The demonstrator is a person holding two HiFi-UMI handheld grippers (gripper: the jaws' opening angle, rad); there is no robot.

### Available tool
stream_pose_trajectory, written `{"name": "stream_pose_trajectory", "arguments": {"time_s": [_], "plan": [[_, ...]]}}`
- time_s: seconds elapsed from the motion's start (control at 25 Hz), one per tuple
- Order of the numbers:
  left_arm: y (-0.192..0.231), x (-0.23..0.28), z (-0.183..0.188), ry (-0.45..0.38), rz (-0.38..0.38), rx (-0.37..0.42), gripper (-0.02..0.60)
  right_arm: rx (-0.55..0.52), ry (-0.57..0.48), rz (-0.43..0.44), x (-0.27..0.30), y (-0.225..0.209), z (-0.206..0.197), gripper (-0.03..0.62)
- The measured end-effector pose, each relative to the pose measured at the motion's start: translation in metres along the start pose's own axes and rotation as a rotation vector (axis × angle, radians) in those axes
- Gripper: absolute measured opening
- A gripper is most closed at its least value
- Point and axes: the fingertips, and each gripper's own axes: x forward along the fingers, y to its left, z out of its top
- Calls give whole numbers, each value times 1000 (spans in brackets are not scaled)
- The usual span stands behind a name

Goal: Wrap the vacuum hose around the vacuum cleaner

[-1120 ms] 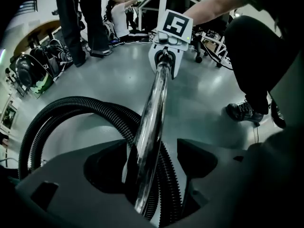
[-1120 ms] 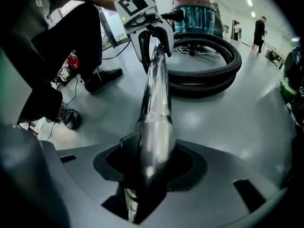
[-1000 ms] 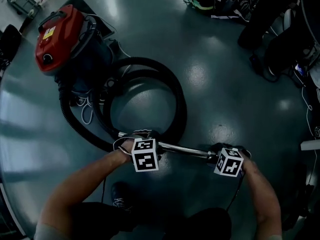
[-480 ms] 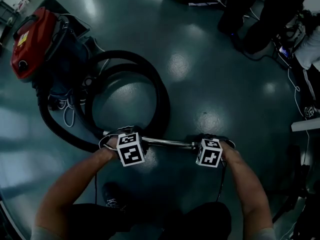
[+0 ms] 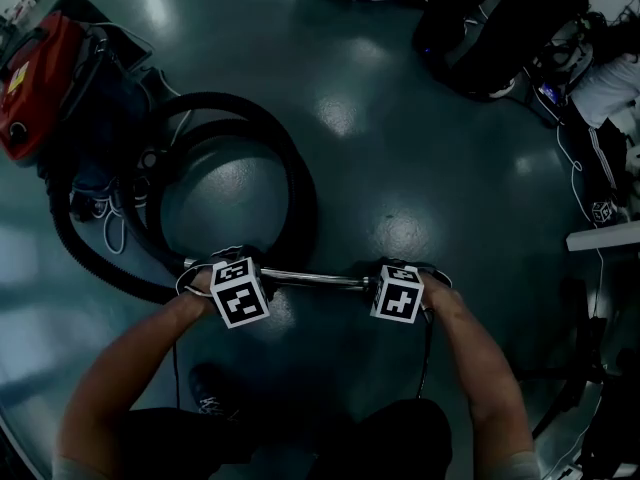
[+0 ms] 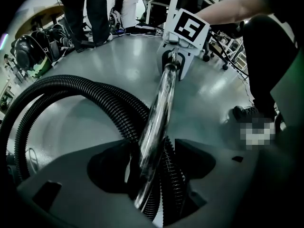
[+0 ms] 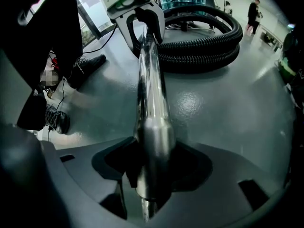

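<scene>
The red vacuum cleaner [image 5: 25,83] stands at the far left of the head view. Its black ribbed hose [image 5: 290,188] lies in loops on the floor beside it and ends in a shiny metal tube [image 5: 315,281]. Held level, that tube spans between my two grippers. My left gripper [image 5: 232,270] clasps the tube [image 6: 159,113] at the hose end, with the hose [image 6: 95,94] curling just behind; its jaws are closing. My right gripper [image 5: 390,278] has the tube's other end [image 7: 151,94] between its pads [image 7: 118,170]; its jaws are opening. Each gripper view shows the opposite gripper, the right one [image 6: 175,61] and the left one [image 7: 142,18], far along the tube.
A white cord [image 5: 100,208] trails by the vacuum's base. A standing person's legs [image 5: 500,28] and bags with cables [image 5: 600,88] fill the top right. My own shoe [image 5: 205,403] is below the left arm. A person sits by desks [image 6: 126,8] behind.
The head view has swung right, so the vacuum and hose loops slid toward the left edge. Both grippers stay on the tube and sit a little further left in the picture.
</scene>
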Motion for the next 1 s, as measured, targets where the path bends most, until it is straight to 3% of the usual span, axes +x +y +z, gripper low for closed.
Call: {"name": "stream_pose_trajectory", "arguments": {"time_s": [0.32,0.52,0.8,1.0], "plan": [[3,0,3,-14,-15,-21,305,20,-101,-67,-30,6,3,227],[4,2,4,-3,-32,-52,290,38,-66,-89,-21,9,-6,230],[6,3,4,38,-32,-19,278,198,-175,-204,-42,-14,-9,276],[8,-10,9,1,-36,-5,278,295,-282,-267,-77,-21,-9,276]]}}
